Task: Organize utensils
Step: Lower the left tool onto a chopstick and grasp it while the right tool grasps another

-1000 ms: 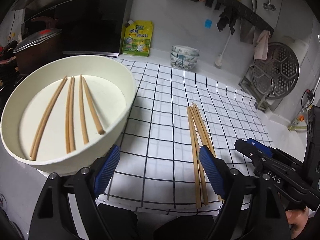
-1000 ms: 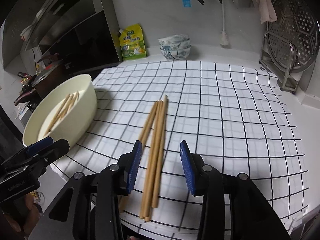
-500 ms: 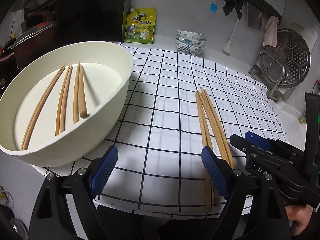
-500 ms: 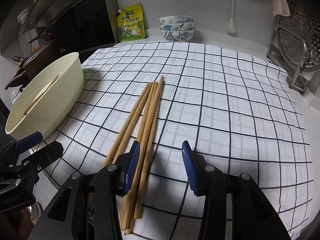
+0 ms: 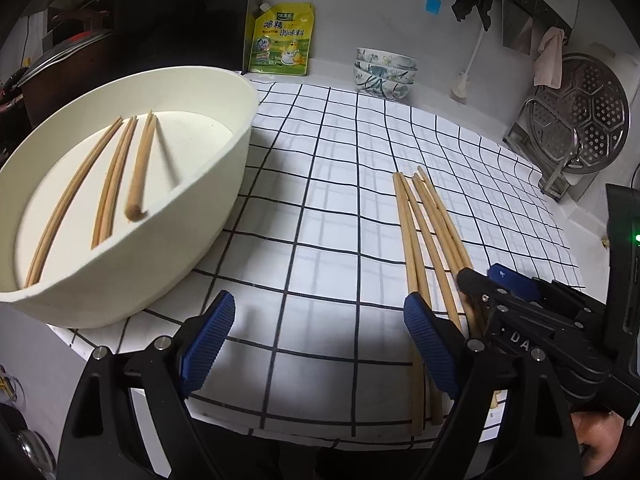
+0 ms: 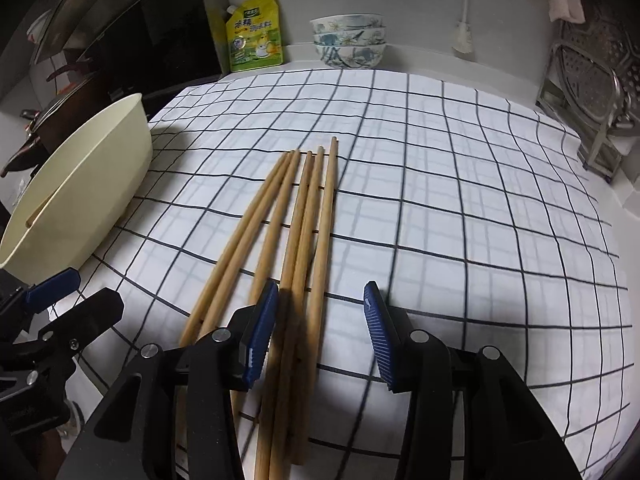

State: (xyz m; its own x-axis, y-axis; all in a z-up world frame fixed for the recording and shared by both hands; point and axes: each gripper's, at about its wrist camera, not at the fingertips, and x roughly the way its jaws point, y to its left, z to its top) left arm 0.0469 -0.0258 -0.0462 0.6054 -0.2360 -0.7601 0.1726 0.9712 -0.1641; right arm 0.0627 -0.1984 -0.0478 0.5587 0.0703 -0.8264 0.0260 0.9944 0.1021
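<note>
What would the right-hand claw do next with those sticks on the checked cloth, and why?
Probably lower and close on a chopstick: the right gripper is open just above the loose chopsticks on the cloth, while others already lie in the cream basin.

At your 12 o'clock, against the back wall, the yellow pouch (image 5: 280, 38) carries large Chinese characters reading 鸡精调味料; its smaller print is too fine to read. In the left wrist view, at 4 o'clock, the right claw (image 5: 492, 280) shows the white letters "DA" on its black body, the rest cut off. You will find nothing else legible.
</note>
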